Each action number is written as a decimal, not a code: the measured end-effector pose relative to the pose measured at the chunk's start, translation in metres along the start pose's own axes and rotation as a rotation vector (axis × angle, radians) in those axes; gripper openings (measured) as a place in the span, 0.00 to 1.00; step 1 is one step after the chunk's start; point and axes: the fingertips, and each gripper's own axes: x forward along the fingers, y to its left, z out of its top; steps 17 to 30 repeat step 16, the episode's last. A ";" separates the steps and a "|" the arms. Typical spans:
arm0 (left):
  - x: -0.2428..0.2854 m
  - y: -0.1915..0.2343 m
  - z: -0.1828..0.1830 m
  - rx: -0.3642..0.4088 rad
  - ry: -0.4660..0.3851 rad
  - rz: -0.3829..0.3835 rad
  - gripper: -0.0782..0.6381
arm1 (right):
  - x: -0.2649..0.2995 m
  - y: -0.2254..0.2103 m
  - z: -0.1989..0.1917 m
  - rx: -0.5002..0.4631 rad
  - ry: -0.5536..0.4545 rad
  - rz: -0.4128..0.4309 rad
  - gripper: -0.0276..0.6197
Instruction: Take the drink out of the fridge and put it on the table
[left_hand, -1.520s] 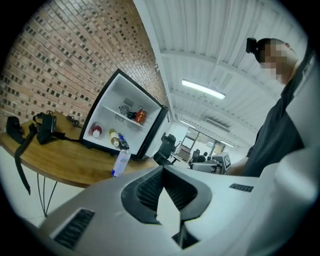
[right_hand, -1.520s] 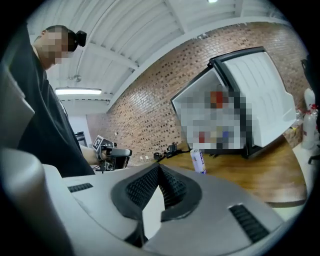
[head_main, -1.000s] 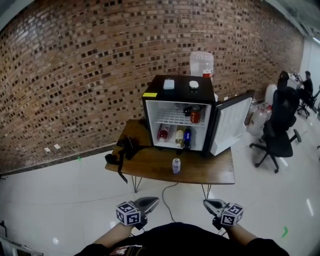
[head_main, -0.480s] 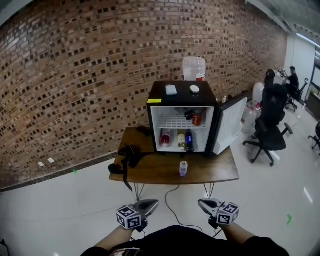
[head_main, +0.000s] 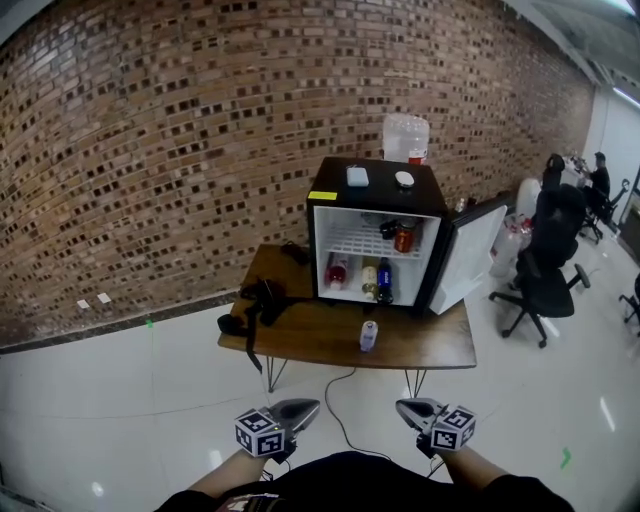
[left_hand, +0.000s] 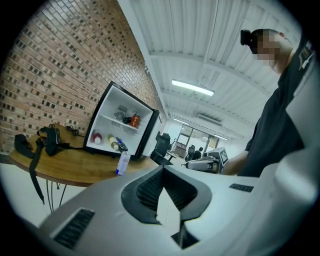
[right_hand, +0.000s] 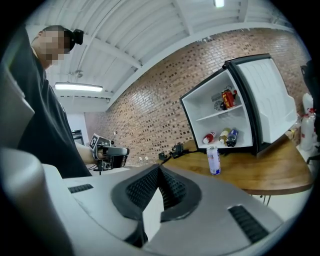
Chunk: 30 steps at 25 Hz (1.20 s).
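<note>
A small blue-and-white drink can (head_main: 368, 335) stands upright on the wooden table (head_main: 300, 345), in front of the open black mini fridge (head_main: 330, 215). Inside the fridge a red can (head_main: 403, 240) sits on the upper shelf, and bottles (head_main: 368, 277) lie on the lower level. My left gripper (head_main: 303, 409) and right gripper (head_main: 410, 408) hang low near my body, far from the table, both shut and empty. The can (left_hand: 122, 163) shows beyond my left gripper's tips (left_hand: 162, 171). The right gripper view also shows the can (right_hand: 213, 159), past its tips (right_hand: 159, 170).
The fridge door (head_main: 470, 255) swings open to the right. A black strap and bag (head_main: 255, 300) lie on the table's left end. A water jug (head_main: 405, 137) stands behind the fridge. An office chair (head_main: 550, 262) is at the right, and a brick wall behind.
My head view has shifted a little, so the fridge and table sit slightly further right. Both grippers stay low and shut, and the can has not moved.
</note>
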 end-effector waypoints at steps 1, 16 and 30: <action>0.001 -0.001 -0.002 -0.001 0.001 0.000 0.10 | -0.001 -0.001 -0.001 -0.003 0.003 0.002 0.03; 0.008 -0.009 -0.007 0.006 0.012 -0.004 0.10 | -0.019 -0.006 -0.007 -0.019 0.009 0.003 0.03; 0.008 -0.009 -0.007 0.006 0.012 -0.004 0.10 | -0.019 -0.006 -0.007 -0.019 0.009 0.003 0.03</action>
